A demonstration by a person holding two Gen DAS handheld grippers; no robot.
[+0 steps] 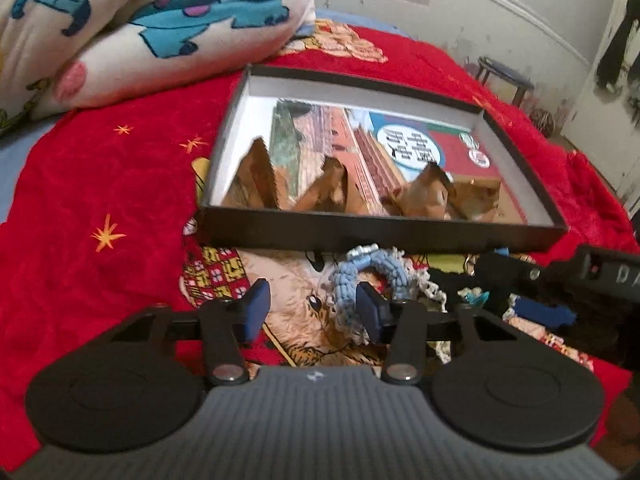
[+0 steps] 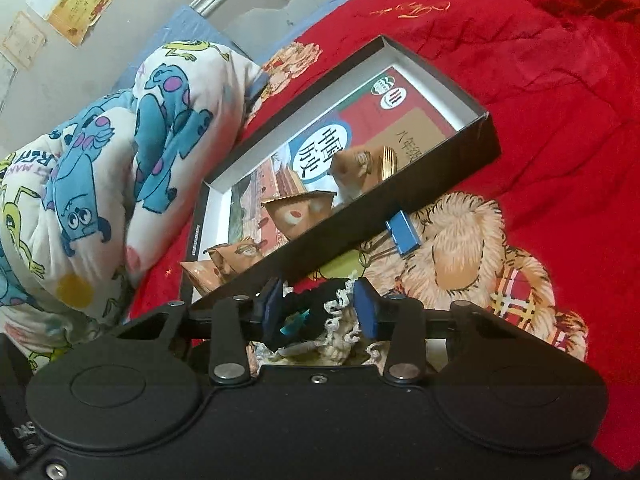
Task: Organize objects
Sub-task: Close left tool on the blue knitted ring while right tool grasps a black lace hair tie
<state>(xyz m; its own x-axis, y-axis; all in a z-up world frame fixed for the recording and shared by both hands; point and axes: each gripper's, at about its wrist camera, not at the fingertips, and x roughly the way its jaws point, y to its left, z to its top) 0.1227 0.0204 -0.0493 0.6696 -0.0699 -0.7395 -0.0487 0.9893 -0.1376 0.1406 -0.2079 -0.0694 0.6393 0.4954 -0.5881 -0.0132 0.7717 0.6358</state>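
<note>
Small objects (image 1: 404, 280) are being shown in a jumbled heap on a red blanket (image 1: 100, 184), right against the near wall of a shallow black box (image 1: 360, 236).

The blanket is being seen in both views, spread over a bed, with a printed bear (image 2: 460, 248) that only the right wrist view is showing in full. A rolled quilt with blue cartoon monsters (image 1: 160, 20) is lying beyond the box in both views. A round stool (image 1: 506, 76) by the wall is being caught only by the left wrist view; paper sheets pinned to the wall (image 2: 86, 4) are being caught only by the right one.

The box is being shown open, with a printed book (image 1: 400, 148) flat on its floor and several brown foil packets (image 1: 432, 196) standing on it.

In the heap, a light blue knitted band (image 1: 376, 268) and cream lace (image 1: 420, 280) are being seen from the left wrist, while a blue binder clip (image 2: 402, 232) touching the box wall is being seen clearly only from the right.

The left gripper (image 1: 312, 312) is being held partly open above the bear print, the knitted band just beside its right-hand finger; nothing is being gripped. The right gripper (image 2: 320, 312) is being held narrower, with black fabric (image 2: 316, 300) and lace (image 2: 340, 320) lying between its fingers; whether the pads are pressing on them cannot be told.
</note>
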